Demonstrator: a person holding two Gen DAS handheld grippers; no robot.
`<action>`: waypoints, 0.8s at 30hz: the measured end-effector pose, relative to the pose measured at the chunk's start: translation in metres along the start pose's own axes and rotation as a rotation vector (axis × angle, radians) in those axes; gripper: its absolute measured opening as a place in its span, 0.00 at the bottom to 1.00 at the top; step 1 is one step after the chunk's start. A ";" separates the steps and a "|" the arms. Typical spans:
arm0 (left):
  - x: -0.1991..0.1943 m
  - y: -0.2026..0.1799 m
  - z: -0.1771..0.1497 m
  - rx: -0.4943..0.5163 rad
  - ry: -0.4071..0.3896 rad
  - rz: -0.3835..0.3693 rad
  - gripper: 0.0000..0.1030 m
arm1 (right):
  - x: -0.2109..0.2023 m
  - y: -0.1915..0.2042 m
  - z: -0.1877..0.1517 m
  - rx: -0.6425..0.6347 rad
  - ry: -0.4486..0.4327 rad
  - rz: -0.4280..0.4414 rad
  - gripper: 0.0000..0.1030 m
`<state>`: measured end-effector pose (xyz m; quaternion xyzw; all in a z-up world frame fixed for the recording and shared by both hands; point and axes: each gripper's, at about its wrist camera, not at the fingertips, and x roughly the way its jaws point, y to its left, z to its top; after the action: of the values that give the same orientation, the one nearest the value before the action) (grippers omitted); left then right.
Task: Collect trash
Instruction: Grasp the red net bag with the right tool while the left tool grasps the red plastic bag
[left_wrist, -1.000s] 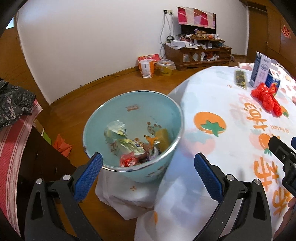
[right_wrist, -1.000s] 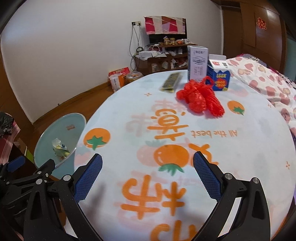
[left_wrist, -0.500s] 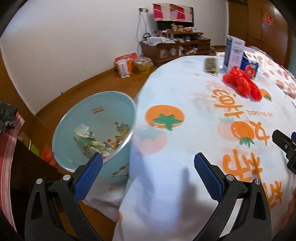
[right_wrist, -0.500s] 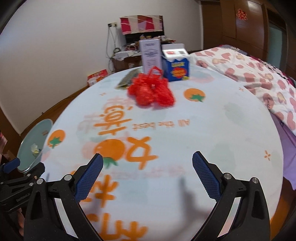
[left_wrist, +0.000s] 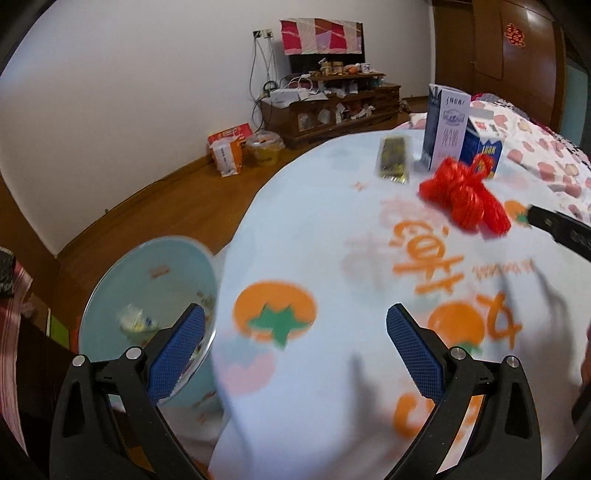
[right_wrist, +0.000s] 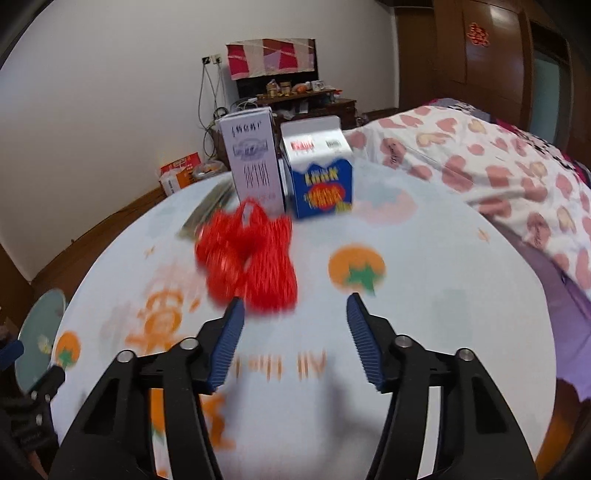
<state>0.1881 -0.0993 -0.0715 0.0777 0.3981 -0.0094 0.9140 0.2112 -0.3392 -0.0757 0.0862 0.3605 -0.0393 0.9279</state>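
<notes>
A crumpled red mesh bag (right_wrist: 251, 262) lies on the tablecloth (right_wrist: 424, 288); it also shows in the left wrist view (left_wrist: 465, 199). Behind it stand a white carton (right_wrist: 255, 162) and a blue carton (right_wrist: 321, 184), with a flat dark wrapper (left_wrist: 394, 162) to the left. A pale blue bin (left_wrist: 147, 291) with wrappers inside stands on the floor at the table's left edge. My right gripper (right_wrist: 294, 325) is open and empty, just short of the mesh bag. My left gripper (left_wrist: 295, 350) is open and empty over the table's edge by the bin.
A bed with a heart-print cover (right_wrist: 498, 166) lies right of the table. A wooden cabinet (left_wrist: 332, 107) stands at the far wall, with bags (left_wrist: 229, 147) on the floor beside it. A striped cloth (left_wrist: 11, 325) is at the left.
My right gripper has moved forward across the table towards the red mesh bag and narrowed its opening. My left gripper has swung right, away from the bin and over the table.
</notes>
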 end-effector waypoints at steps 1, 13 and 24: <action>0.003 -0.003 0.005 0.003 -0.001 -0.001 0.93 | 0.009 0.000 0.008 0.001 0.010 0.014 0.51; 0.036 -0.027 0.047 -0.013 -0.001 -0.025 0.93 | 0.075 0.003 0.027 -0.050 0.143 0.101 0.11; 0.047 -0.081 0.065 0.027 -0.024 -0.074 0.93 | 0.036 -0.041 0.031 -0.046 0.045 -0.032 0.09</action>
<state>0.2610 -0.1874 -0.0726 0.0749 0.3897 -0.0496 0.9165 0.2531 -0.3854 -0.0830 0.0597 0.3834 -0.0439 0.9206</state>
